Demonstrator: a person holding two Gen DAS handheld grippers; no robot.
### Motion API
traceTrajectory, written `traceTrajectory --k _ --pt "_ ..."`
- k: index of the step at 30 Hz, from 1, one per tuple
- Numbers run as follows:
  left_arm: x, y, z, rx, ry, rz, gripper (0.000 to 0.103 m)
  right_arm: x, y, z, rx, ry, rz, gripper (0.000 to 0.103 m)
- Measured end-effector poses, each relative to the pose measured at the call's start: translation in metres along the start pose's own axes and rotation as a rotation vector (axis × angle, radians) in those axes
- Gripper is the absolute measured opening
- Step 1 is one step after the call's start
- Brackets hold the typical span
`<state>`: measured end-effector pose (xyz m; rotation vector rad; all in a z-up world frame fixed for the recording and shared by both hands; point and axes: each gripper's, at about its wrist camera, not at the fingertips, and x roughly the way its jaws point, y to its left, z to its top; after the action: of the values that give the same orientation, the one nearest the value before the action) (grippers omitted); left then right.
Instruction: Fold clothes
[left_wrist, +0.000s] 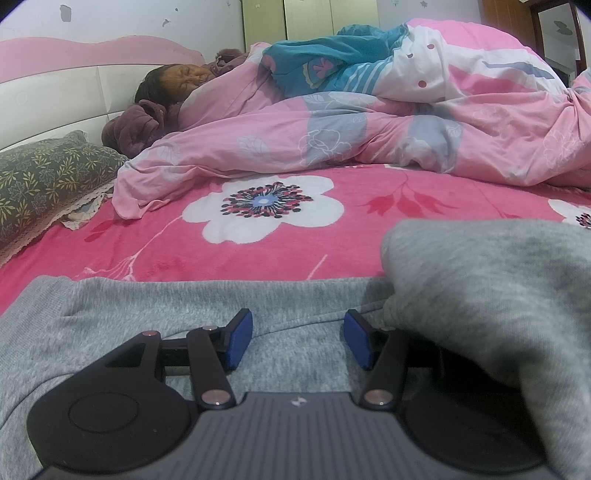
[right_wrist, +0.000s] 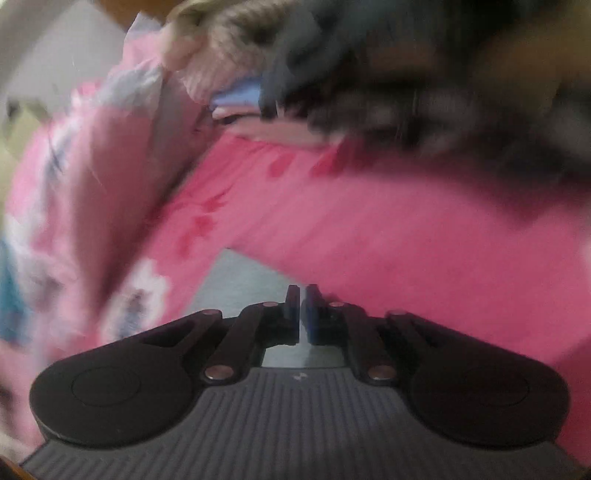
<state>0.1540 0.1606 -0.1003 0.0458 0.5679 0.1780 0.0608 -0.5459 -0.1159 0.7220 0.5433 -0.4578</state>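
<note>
Left gripper jaws wide, nothing between them, over grey garment spread flat on pink floral bedsheet; a fold of it is lifted at right. Right gripper pinched nearly closed on a thin grey fabric edge, view blurred.

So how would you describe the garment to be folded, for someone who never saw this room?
Find the bright pink bedsheet with big white flowers. On its near edge lies the grey knit garment, under the open left gripper. It is the only plain grey fabric there; the quilt behind is pale pink.
</note>
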Motion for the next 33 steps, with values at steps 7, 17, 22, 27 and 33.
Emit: traceTrajectory --k 7,17,22,27,33 --pt "0.0 0.002 0.0 -0.007 0.0 -0.01 0.057 -0.051 0.15 -0.095 -0.363 0.137 0.5 0.033" --pt "0.0 0.007 -0.001 -0.03 -0.004 -0.04 0.061 -0.015 0.335 -0.241 -0.43 0.753 0.954 0.063" --pt "0.0 0.008 -0.001 -0.037 -0.004 -0.049 0.062 0.008 0.349 -0.282 -0.305 0.928 0.958 0.021" --pt "0.001 0.009 0.0 -0.038 -0.003 -0.051 0.063 -0.004 0.319 -0.234 -0.174 0.762 1.002 0.008" --pt "0.001 0.007 0.0 -0.03 -0.003 -0.044 0.063 -0.043 0.215 -0.116 -0.031 0.378 0.965 0.008"
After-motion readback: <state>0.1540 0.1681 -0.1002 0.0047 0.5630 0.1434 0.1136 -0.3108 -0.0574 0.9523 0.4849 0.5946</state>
